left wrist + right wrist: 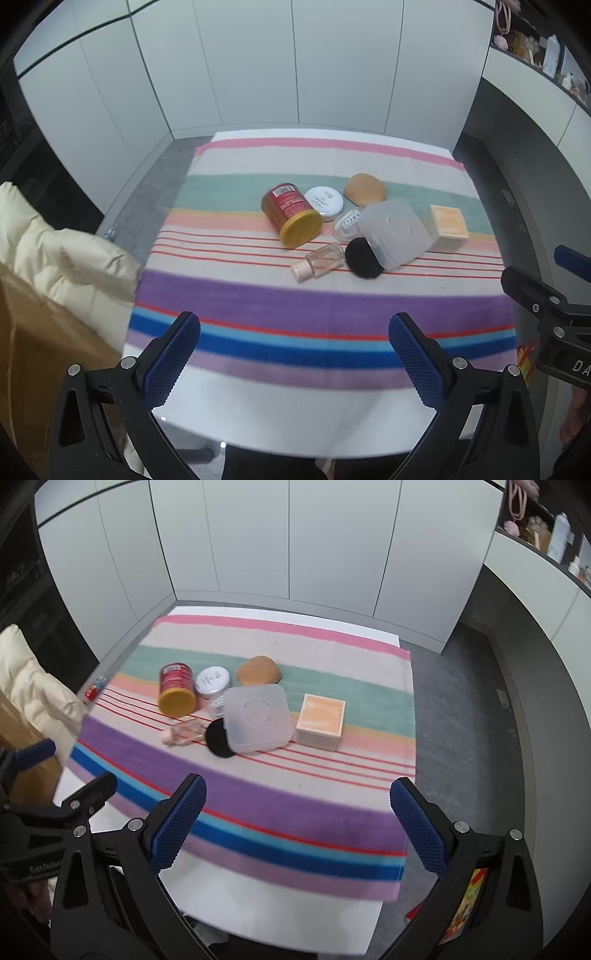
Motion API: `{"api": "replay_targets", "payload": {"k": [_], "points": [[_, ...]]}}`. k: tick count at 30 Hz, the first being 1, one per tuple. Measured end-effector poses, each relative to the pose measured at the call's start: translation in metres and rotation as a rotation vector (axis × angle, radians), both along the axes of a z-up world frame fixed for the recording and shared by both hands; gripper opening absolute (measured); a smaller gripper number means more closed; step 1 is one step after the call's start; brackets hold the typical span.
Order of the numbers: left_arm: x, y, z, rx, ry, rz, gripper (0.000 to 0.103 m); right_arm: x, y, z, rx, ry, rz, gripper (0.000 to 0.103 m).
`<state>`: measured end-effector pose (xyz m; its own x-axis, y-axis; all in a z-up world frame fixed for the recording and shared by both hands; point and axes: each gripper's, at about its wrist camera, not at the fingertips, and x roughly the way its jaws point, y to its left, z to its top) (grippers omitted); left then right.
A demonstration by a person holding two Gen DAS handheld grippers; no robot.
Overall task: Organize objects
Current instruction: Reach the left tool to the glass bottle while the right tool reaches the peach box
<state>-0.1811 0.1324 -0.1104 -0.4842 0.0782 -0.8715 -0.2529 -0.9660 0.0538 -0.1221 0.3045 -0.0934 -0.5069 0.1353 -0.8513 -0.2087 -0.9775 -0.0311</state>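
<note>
On the striped cloth [258,295] lies a cluster: a red can with a gold lid [290,214] on its side, a white round jar [324,201], a tan sponge [365,189], a small clear jar [346,223], a clear square plastic box [393,232], a black puff [364,258], a small glass bottle with a pink cap [319,260] and a peach box [448,227]. The same cluster shows in the right wrist view, with the can [176,692], the plastic box [256,718] and the peach box [320,720]. My left gripper [295,350] and right gripper [297,823] are open and empty, held above the cloth's near edge.
A cream padded jacket [55,254] and a brown cardboard box [37,350] stand at the left of the table. White cabinet doors [258,66] run behind it. A shelf with small items [535,44] is at the upper right. Grey floor [461,701] lies to the right.
</note>
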Motion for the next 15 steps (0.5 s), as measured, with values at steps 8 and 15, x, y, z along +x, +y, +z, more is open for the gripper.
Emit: {"api": "replay_targets", "payload": {"k": [8,15], "points": [[-0.038,0.017,-0.051,-0.013,-0.054,-0.042,0.092,-0.035,0.027,-0.048,0.020,-0.029,-0.043,0.101],[-0.063,0.020,-0.084,-0.013,-0.082,-0.026,0.084,-0.056,0.035,-0.089,0.009,-0.069,-0.038,0.101]]}}
